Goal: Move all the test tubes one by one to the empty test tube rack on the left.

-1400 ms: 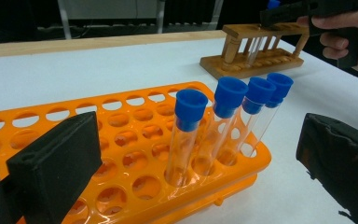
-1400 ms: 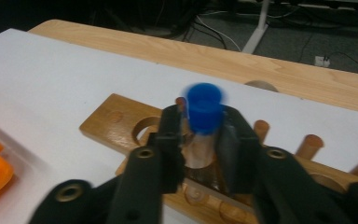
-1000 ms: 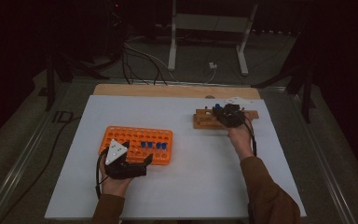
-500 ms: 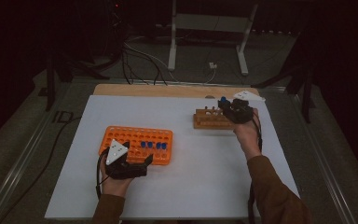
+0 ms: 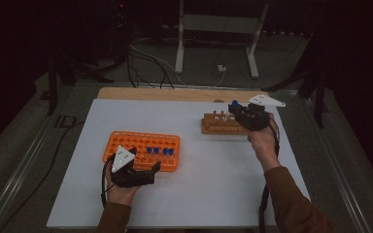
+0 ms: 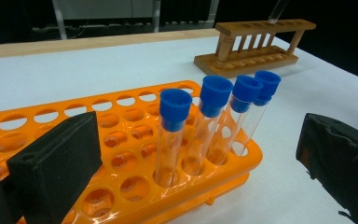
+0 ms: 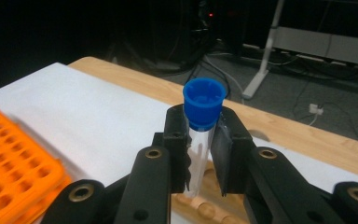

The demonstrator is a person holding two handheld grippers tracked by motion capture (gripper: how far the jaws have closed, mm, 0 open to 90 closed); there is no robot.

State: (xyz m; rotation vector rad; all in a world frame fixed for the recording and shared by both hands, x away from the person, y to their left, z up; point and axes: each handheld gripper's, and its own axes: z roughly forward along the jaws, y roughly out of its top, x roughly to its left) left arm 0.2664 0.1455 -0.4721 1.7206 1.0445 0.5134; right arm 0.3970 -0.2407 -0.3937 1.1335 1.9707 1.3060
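1. Overhead, from the high view, I have the right gripper [image 5: 234, 112] near the table's far right corner, lifted just above the wooden rack [image 5: 219, 124], jaws clamped on a blue-capped tube [image 5: 233, 105]. The tube's glass is too small to make out here. My left gripper [image 5: 148, 171] sits at the near edge of the orange rack [image 5: 143, 149], left of the table's middle, jaws spread wide.
2. Along the left gripper view, I see both black jaws far apart, holding nothing. Four capped tubes [image 6: 214, 121] stand in a row in the orange rack between them; the wooden rack sits beyond, well apart.
3. Through the right gripper view, the pads [image 7: 175, 140] pinch the tube just under its blue cap; its lower end is hidden behind the jaws.
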